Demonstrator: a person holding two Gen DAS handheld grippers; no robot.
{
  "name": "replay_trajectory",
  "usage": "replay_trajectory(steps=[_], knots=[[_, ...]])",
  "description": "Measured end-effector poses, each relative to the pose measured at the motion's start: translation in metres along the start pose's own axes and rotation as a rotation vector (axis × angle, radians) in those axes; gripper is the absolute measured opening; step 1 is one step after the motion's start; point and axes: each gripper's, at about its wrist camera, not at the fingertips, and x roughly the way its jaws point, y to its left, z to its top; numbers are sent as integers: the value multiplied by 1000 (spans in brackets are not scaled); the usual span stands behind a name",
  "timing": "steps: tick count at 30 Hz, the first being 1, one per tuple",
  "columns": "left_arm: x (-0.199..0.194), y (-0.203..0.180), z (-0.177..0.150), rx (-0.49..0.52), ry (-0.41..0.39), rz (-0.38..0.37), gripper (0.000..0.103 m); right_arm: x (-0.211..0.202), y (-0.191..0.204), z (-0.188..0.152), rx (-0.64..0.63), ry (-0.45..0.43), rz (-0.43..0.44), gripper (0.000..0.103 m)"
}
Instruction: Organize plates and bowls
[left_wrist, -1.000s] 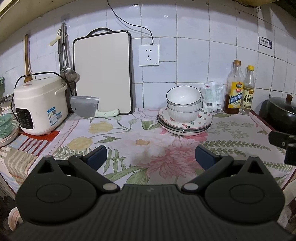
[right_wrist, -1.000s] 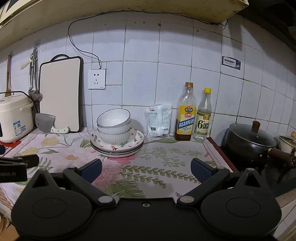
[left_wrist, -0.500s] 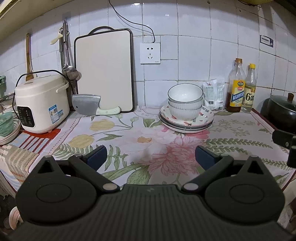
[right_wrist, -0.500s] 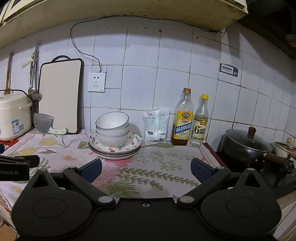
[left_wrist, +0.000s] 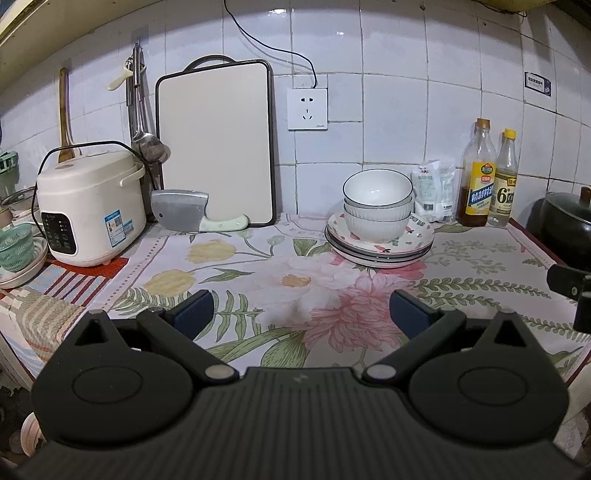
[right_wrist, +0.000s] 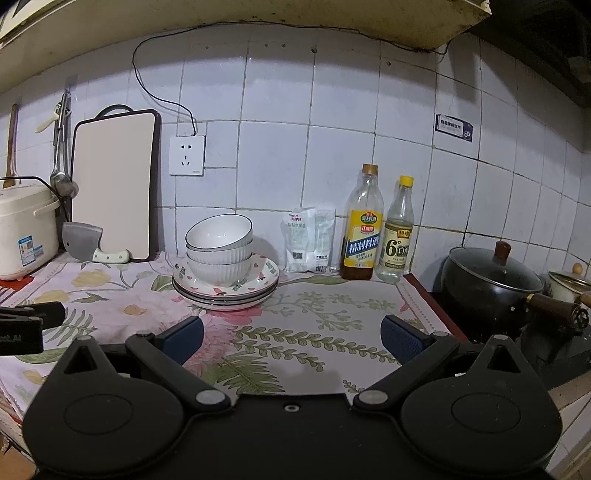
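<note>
White wall tiles are backing a surface (left_wrist: 258, 266) covered with a floral cloth. Two ribbed white bowls (left_wrist: 377, 205) are nesting on a stack of patterned plates (left_wrist: 380, 243), sitting right of centre in the left wrist view and left of centre in the right wrist view (right_wrist: 219, 254). A rice cooker (left_wrist: 90, 206) is standing at the left of the frame, with a cleaver (left_wrist: 192, 214) leaning against a cream cutting board (left_wrist: 216, 144) beside it. Two bottles (right_wrist: 380, 229) are standing at the wall right of the plates, and a dark lidded pot (right_wrist: 491, 280) is occupying the right edge. The left gripper (left_wrist: 299, 306) is hovering low in the frame over the cloth, its fingers (left_wrist: 194, 308) spreading wide and gripping nothing. The right gripper (right_wrist: 291, 332) is likewise hanging at the bottom of its view, fingers (right_wrist: 400, 338) standing wide apart and empty, well short of the plates
</note>
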Motion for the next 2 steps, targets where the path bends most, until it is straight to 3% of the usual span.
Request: replay_trajectory(steps=[2], knots=[[0, -1, 0, -1, 2, 3, 103, 0, -1, 0, 3, 2, 2, 103]])
